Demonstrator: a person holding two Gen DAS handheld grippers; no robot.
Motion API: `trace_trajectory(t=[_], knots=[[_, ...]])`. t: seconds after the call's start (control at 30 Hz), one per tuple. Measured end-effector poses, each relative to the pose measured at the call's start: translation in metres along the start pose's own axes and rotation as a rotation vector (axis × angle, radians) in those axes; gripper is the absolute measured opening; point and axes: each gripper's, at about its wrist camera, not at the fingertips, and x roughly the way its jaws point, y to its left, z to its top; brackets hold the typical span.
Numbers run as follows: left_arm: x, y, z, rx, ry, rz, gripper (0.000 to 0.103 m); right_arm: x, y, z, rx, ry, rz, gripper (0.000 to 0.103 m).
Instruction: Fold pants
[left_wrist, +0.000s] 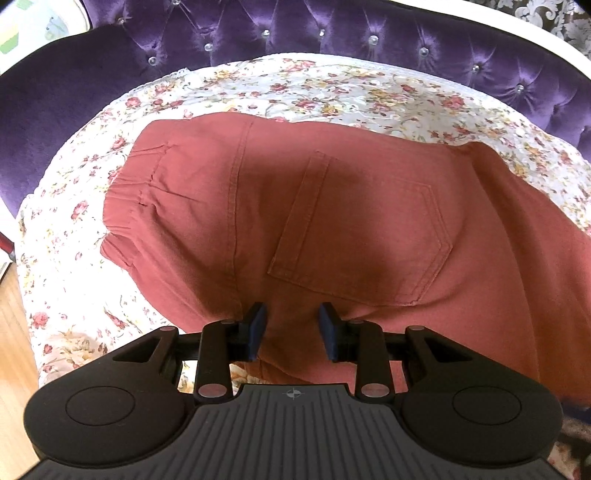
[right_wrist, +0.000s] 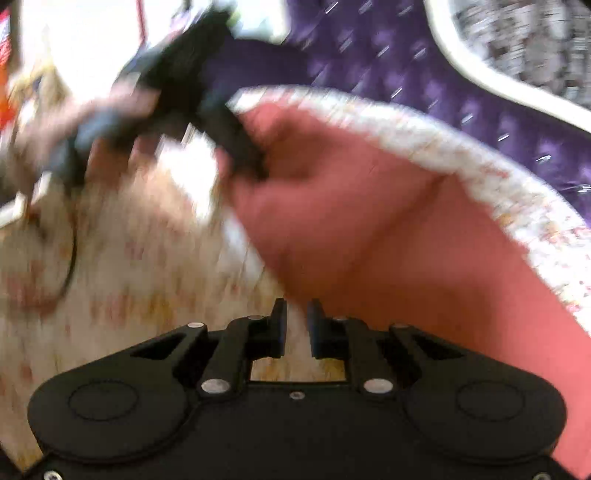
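Rust-red pants (left_wrist: 332, 206) lie on a floral bedspread (left_wrist: 74, 295), back pocket (left_wrist: 362, 236) up, elastic waistband (left_wrist: 125, 199) at the left. My left gripper (left_wrist: 293, 330) is open, its blue-padded fingers (left_wrist: 258, 328) just above the near edge of the pants with red cloth showing between them. The right wrist view is motion-blurred. My right gripper (right_wrist: 296, 328) hangs over the bedspread at the pants' (right_wrist: 369, 229) left edge, jaws a narrow gap apart with nothing between them. The left gripper (right_wrist: 207, 103) shows there at the pants' far edge.
A purple tufted headboard (left_wrist: 332, 33) with a white frame curves behind the bed. Wooden floor (left_wrist: 11, 332) shows at the left bed edge. A dark cable (right_wrist: 70, 258) hangs over the bedspread (right_wrist: 129, 258) in the right wrist view.
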Motion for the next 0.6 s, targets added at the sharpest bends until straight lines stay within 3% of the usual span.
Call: trace_trajectory(t=[0.1,0.2,0.27,0.33,0.4,0.5,0.6], knots=[[-0.001,-0.002,-0.001,0.004,0.001,0.009,0.031,0.015,-0.007,0.014,0.042,-0.039,-0.031,0.023],[-0.002,0.000,-0.006,0.012,0.006,0.020,0.031,0.044,-0.005,0.014,0.064,0.006,-0.023,0.027],[-0.002,0.003,-0.009,0.012,0.013,0.019,0.031,0.057,0.003,0.007,0.036,0.078,0.021,0.025],[-0.002,0.007,-0.010,0.003,0.018,0.008,0.031,0.051,0.011,0.003,-0.006,0.077,0.056,0.020],[-0.005,0.007,-0.011,0.000,0.019,0.009,0.031,0.037,0.000,0.005,0.033,0.039,0.046,0.018],[-0.012,0.003,-0.010,-0.013,0.000,0.015,0.030,0.011,-0.039,0.007,0.117,-0.030,-0.043,0.019],[-0.024,-0.005,-0.009,-0.029,-0.032,-0.015,0.030,-0.004,-0.087,0.008,0.141,-0.037,-0.181,0.021]])
